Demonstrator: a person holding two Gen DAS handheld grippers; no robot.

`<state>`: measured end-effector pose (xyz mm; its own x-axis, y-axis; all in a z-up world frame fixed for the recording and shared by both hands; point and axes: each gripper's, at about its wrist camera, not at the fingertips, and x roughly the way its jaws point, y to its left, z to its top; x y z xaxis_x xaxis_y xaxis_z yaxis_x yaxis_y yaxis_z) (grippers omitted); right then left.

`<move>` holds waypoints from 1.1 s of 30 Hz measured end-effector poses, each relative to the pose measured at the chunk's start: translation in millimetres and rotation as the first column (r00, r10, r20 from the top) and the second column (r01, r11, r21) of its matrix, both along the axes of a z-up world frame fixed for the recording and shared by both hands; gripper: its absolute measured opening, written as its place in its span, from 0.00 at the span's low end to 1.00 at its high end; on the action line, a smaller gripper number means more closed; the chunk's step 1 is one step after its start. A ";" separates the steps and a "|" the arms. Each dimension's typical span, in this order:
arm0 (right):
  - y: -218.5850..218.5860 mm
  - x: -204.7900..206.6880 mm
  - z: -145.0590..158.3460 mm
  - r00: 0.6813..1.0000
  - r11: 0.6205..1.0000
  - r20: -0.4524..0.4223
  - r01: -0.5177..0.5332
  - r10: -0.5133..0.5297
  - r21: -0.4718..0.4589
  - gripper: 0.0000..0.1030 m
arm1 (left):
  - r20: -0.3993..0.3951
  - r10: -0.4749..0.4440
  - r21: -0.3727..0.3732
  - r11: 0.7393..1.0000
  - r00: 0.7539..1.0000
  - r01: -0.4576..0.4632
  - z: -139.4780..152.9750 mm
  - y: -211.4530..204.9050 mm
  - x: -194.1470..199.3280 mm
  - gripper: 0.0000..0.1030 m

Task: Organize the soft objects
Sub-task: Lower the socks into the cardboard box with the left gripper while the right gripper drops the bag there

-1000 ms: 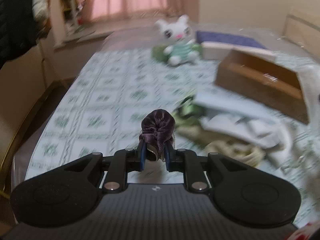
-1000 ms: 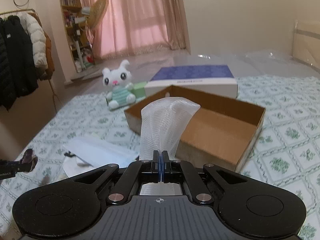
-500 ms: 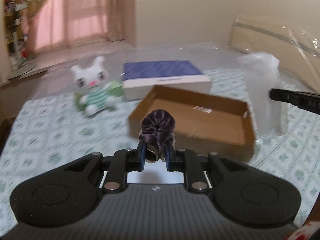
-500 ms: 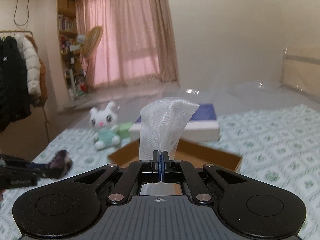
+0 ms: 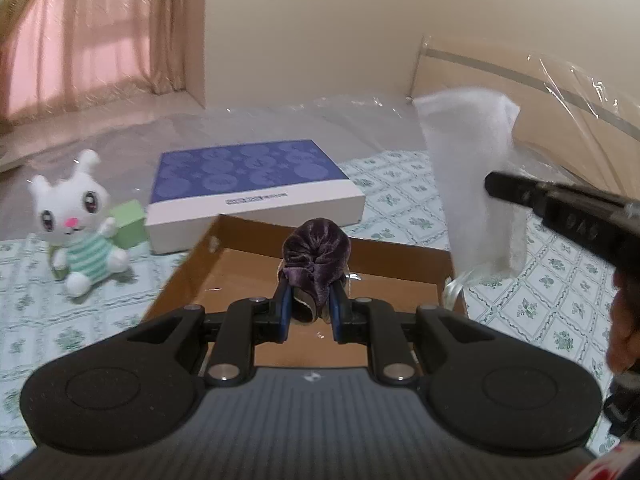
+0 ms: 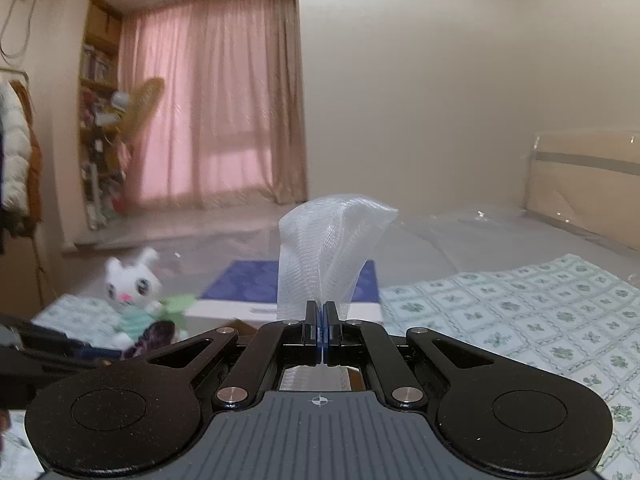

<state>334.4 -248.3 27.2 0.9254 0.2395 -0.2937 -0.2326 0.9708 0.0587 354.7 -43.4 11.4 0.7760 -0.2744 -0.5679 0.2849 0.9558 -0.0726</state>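
My left gripper (image 5: 308, 308) is shut on a dark purple velvet scrunchie (image 5: 316, 252) and holds it above the near side of an open brown cardboard box (image 5: 240, 264). My right gripper (image 6: 321, 322) is shut on a white mesh bag (image 6: 328, 248), which stands up from the fingers. In the left wrist view the mesh bag (image 5: 472, 184) hangs over the box's right edge, with the right gripper's finger (image 5: 560, 208) across it. The scrunchie (image 6: 154, 334) shows low at left in the right wrist view.
A white plush bunny (image 5: 76, 220) in a striped green shirt sits left of the box, by a green block (image 5: 126, 222). A flat blue-topped white box (image 5: 252, 188) lies behind. The bed has a green-patterned sheet (image 5: 552, 280) and a plastic-wrapped headboard (image 5: 540, 120).
Both grippers swung toward the cardboard box. The left one now holds the scrunchie over the box. The right one rose and tilted up, so the box left its view.
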 end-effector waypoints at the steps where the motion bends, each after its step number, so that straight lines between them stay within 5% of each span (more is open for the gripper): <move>1: -0.2 4.6 -6.5 1.000 1.000 -0.006 0.006 -0.006 -0.007 0.01 | -0.009 -0.005 -0.007 1.000 1.000 0.005 -4.4 -2.6 7.5 0.17; 7: 3.3 30.0 -54.8 0.990 1.000 -0.139 -0.007 0.003 -0.028 0.01 | -0.071 -0.021 0.005 1.000 0.997 0.022 -37.0 -19.7 43.7 0.17; 12: 3.5 48.0 -81.8 0.941 0.997 -0.328 -0.070 0.080 0.041 0.01 | -0.145 -0.024 0.031 0.999 0.989 0.029 -62.2 -27.3 57.5 0.17; 16: -2.9 56.2 -89.6 0.911 0.992 -0.398 -0.071 0.106 0.100 0.01 | -0.196 -0.019 0.042 0.999 0.980 0.028 -76.6 -27.7 64.5 0.18; 20: -9.6 60.1 -90.6 0.894 0.987 -0.432 -0.059 0.119 0.149 0.03 | -0.223 -0.014 0.040 0.999 0.975 0.024 -82.1 -26.0 68.7 0.34; 22: -9.6 60.6 -92.0 0.889 0.987 -0.442 -0.065 0.123 0.145 0.19 | -0.226 -0.011 0.042 0.999 0.974 0.021 -81.5 -25.2 68.9 0.45; 24: -9.7 58.1 -92.3 0.889 0.988 -0.442 -0.060 0.117 0.140 0.57 | -0.220 -0.004 0.047 0.999 0.975 0.015 -80.3 -23.8 67.6 0.50; 33: -3.6 37.2 -83.4 0.900 0.990 -0.418 -0.088 0.125 0.107 0.61 | -0.217 0.029 0.083 0.996 0.976 -0.011 -67.1 -8.3 47.5 0.56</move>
